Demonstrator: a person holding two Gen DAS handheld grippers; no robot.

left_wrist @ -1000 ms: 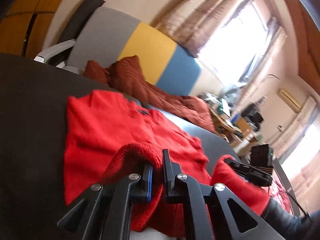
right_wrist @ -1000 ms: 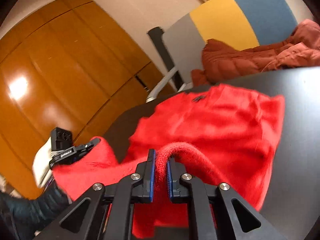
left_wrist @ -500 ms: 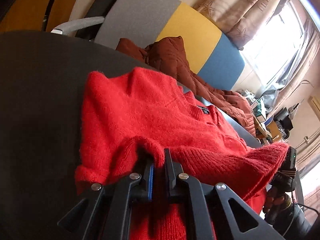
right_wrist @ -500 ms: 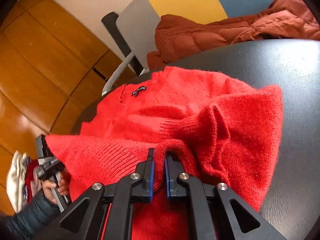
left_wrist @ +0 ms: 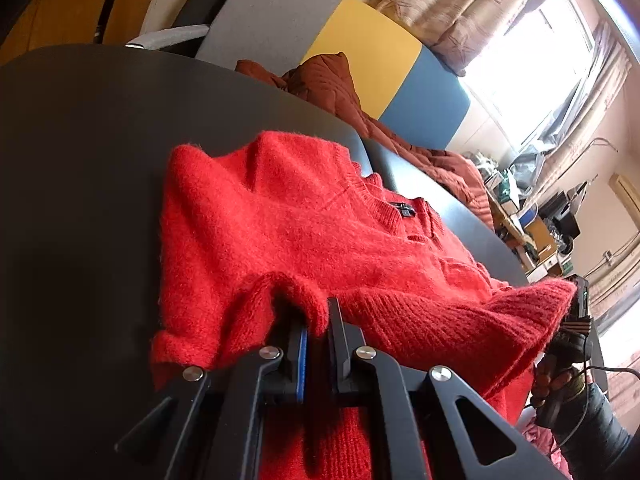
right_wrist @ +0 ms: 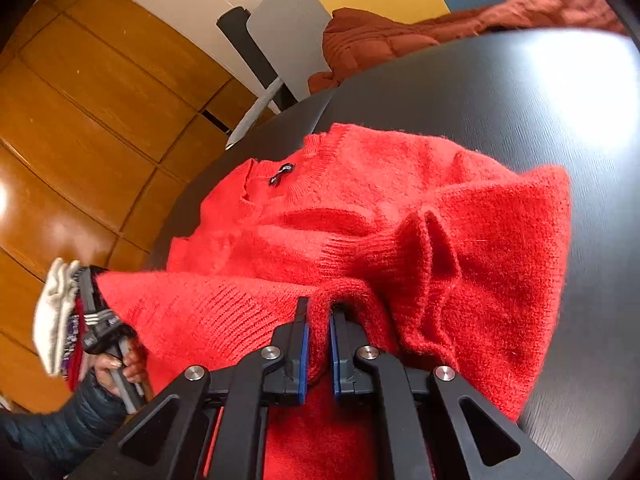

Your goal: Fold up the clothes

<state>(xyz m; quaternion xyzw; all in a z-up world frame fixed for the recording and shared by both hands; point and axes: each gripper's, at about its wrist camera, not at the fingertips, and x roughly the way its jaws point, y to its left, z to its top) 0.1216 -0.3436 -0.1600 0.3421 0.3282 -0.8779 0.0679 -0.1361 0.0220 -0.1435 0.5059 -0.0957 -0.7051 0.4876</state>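
Observation:
A red knitted sweater [left_wrist: 304,224] lies on the black table [left_wrist: 80,184], collar and small dark label toward the far side. Its near ribbed hem is lifted and stretched between both grippers. My left gripper [left_wrist: 318,312] is shut on a bunch of the hem at its left end. In the right wrist view the same sweater [right_wrist: 400,208] shows a folded-in sleeve cuff near the middle, and my right gripper [right_wrist: 318,312] is shut on the hem's other end. Each view shows the other gripper at the frame edge, held by a hand in a dark sleeve.
A rust-brown quilted jacket [left_wrist: 332,84] lies beyond the table against a grey, yellow and blue padded backrest [left_wrist: 360,40]. Wooden wall panels [right_wrist: 80,100] stand to the left. Bare table [right_wrist: 540,100] spreads right of the sweater. A cluttered desk [left_wrist: 532,216] stands by the bright window.
Both grippers have sunk toward the table with the hem still in them. The lifted lower part of the sweater has come forward over the spread body, and the collar label now shows.

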